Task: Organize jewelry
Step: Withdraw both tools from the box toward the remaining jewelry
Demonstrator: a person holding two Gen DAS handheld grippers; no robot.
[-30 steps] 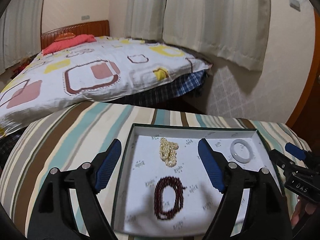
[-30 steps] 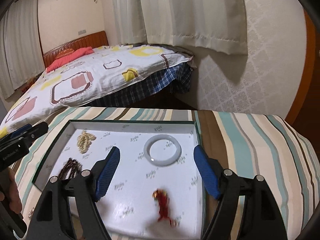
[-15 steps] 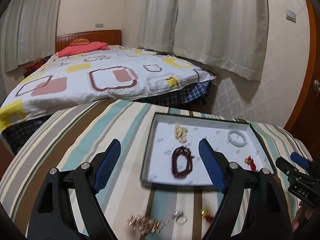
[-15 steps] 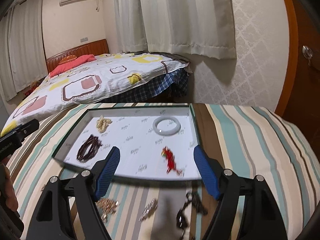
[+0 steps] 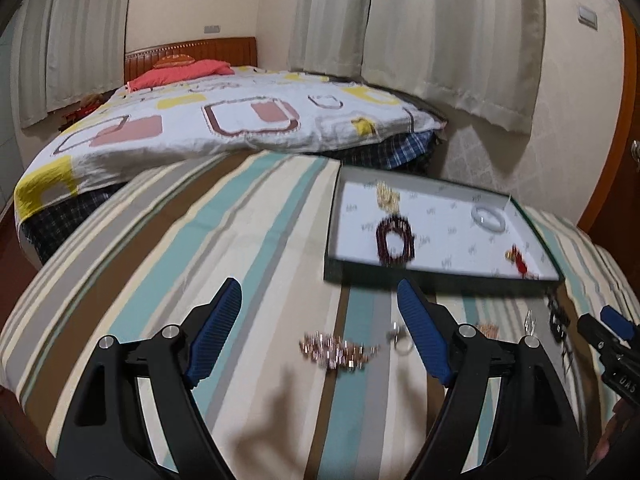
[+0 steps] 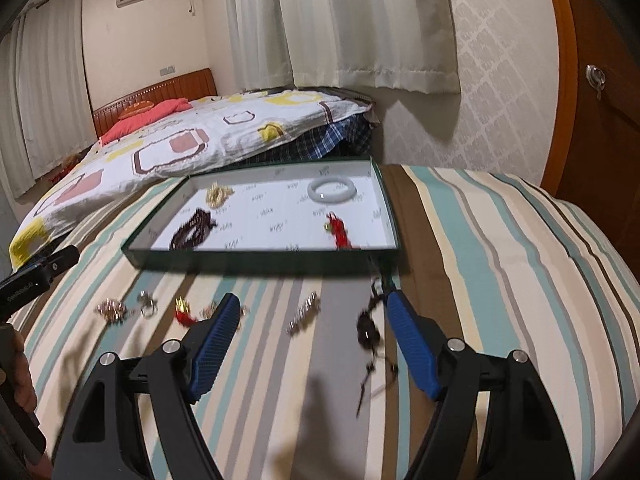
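in the tray (image 6: 260, 258), left to right, you already have a dark bead bracelet (image 6: 194, 229), a gold chain (image 6: 218, 194) behind it, a pale bangle (image 6: 333, 190) at the far right and a red charm (image 6: 340, 232) near the front wall. so four pieces look sorted.

what is left lies loose on the striped cloth (image 6: 480, 240) in front of the tray, again left to right: a rose-gold chain (image 5: 336, 352), a small ring (image 5: 400, 342), a red-and-gold piece (image 6: 184, 312), a silvery link piece (image 6: 304, 312) and a dark corded piece (image 6: 370, 328) trailing toward the tray's right corner. blur hides the finer detail, so there may be one or two more small bits among them. by that count, you are somewhere near halfway.

your left tool (image 5: 320, 332) points down at the cloth with its jaws spread wide and nothing between the pads; the rose-gold chain sits just ahead, inside the gap as the camera sees it, but untouched. your right tool (image 6: 314, 340) is tilted down the same way, jaws equally wide and empty, with the silvery link piece ahead between them and the dark corded piece just inside the right finger. each tool is lined up near a loose piece, neither has hold of one.
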